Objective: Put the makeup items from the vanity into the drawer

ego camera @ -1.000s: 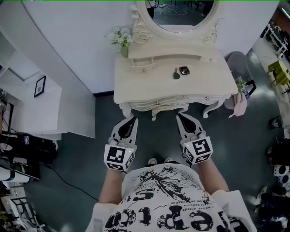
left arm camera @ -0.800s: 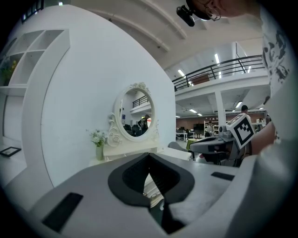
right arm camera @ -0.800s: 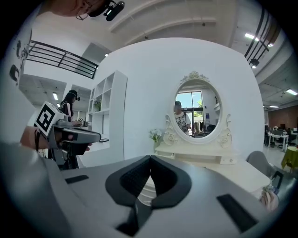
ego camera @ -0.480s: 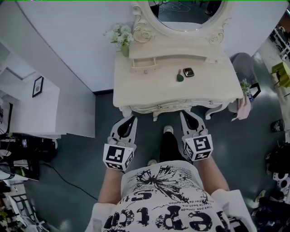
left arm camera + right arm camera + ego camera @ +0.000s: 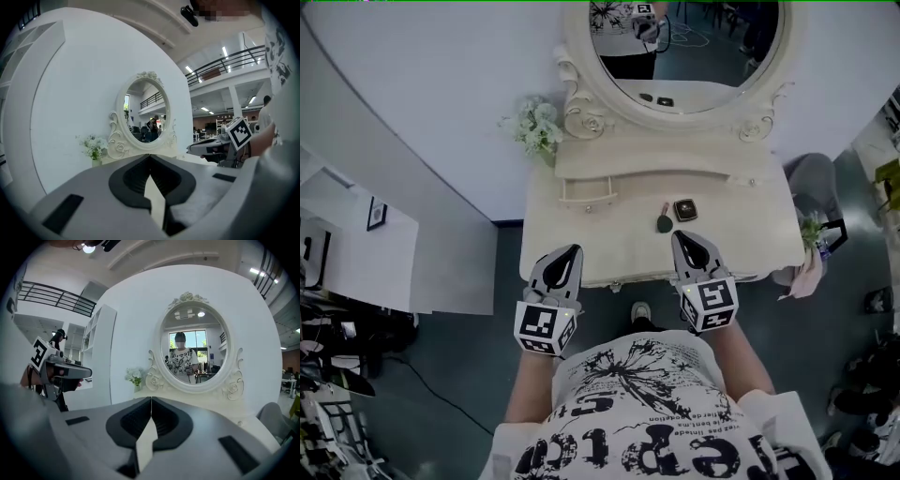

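On the cream vanity top (image 5: 572, 234) lie a small dark round item with a short handle (image 5: 664, 222) and a square dark compact (image 5: 684, 209), side by side right of the middle. A small drawer with a bar handle (image 5: 586, 193) sits shut on the raised shelf at the left. My left gripper (image 5: 571, 251) hovers at the vanity's front left edge, shut and empty. My right gripper (image 5: 681, 237) is shut and empty too, its tip just in front of the two items. In each gripper view the jaws meet with nothing between them, left gripper (image 5: 150, 157) and right gripper (image 5: 151, 399).
An oval mirror (image 5: 689, 47) in an ornate frame stands behind the shelf. A vase of white flowers (image 5: 534, 127) sits at the back left corner. A grey chair (image 5: 814, 178) and a small plant (image 5: 811, 230) stand right of the vanity, white cabinets (image 5: 356, 244) to the left.
The person has stepped up to the vanity. Both grippers, earlier in front of it over the floor, now reach over its front edge, still shut.
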Demonstrator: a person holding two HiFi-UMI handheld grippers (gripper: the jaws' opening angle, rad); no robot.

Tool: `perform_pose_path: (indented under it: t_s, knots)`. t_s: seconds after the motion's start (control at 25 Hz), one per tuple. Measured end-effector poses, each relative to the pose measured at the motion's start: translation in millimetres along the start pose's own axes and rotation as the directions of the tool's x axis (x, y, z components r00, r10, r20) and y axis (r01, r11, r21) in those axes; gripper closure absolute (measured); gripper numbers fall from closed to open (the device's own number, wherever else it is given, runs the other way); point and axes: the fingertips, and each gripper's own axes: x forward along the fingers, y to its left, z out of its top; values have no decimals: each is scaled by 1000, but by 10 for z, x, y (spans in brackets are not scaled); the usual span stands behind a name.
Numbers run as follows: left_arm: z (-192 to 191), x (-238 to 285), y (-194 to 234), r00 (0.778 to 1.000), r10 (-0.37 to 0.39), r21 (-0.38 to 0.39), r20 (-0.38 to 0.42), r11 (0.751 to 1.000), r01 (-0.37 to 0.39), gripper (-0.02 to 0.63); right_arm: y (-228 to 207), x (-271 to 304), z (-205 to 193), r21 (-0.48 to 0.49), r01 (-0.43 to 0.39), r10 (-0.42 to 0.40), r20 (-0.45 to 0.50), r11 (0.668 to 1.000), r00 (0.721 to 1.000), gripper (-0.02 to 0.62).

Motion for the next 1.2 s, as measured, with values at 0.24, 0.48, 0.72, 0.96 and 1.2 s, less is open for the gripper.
perform_pose_path:
  t_s: [0.24,0.48,0.72,0.96,1.2]
  knots:
    - [81,810,95,1000,10,-10,-9,1000,-10,588,-685,513,-35,19,0,1,-52,1000,999,577]
    - [-47,1282,238,999,-14,-31,-48,999,12,586,-918,855,-319,25,1,2,-136,1000,991,577]
    - [-302,1511,431,994,-65,-81,-94,995,57,587,-917,1107,-725,107,40,-11,-260,993,966,577]
    - [-696,1551,593,976,-122,-124,-182,987,100,588,-702,1240,-1382,166,89,-2,-460,982,888,574]
    - [-994,1598,675,955,-169,-159,-245,978,133,586,-523,1338,-1889,166,104,15,-594,981,804,456]
